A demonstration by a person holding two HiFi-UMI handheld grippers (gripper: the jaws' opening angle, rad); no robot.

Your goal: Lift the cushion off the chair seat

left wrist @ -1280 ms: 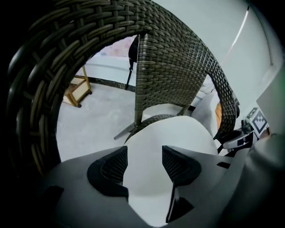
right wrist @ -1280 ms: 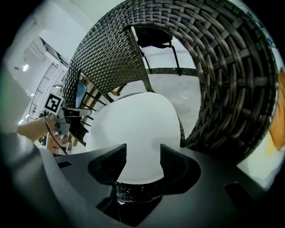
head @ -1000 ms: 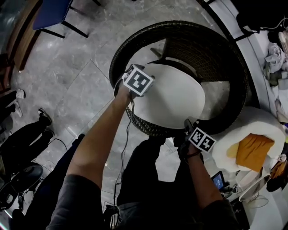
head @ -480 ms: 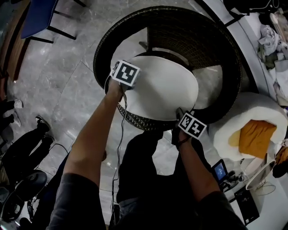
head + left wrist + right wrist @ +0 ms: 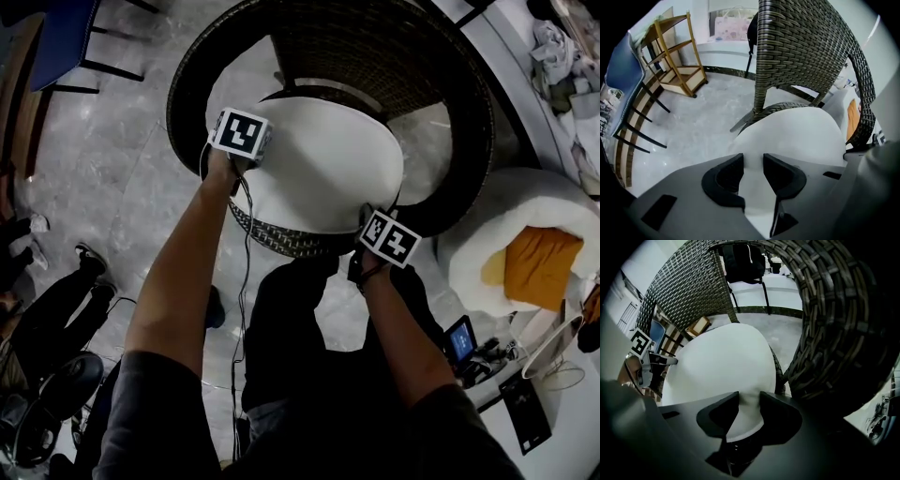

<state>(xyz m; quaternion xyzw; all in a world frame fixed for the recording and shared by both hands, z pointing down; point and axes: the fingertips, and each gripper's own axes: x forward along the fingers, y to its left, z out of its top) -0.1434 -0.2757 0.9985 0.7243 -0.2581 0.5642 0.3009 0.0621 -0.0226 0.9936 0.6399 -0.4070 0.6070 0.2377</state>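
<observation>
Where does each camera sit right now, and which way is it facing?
Head view: on the person's head, facing steeply down at the cushion on the wicker chair; both forearms show.
Left gripper view: on the left gripper, facing the chair's back; its jaws, just closing, pinch the cushion's edge.
Right gripper view: on the right gripper, same pinch, jaws just closing; faces the left gripper.
All share the cushion.

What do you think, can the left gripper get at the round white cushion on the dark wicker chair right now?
Likely yes: the left gripper has just been closing its jaws on the round white cushion, whose edge fills their gap; nothing blocks it.
</observation>
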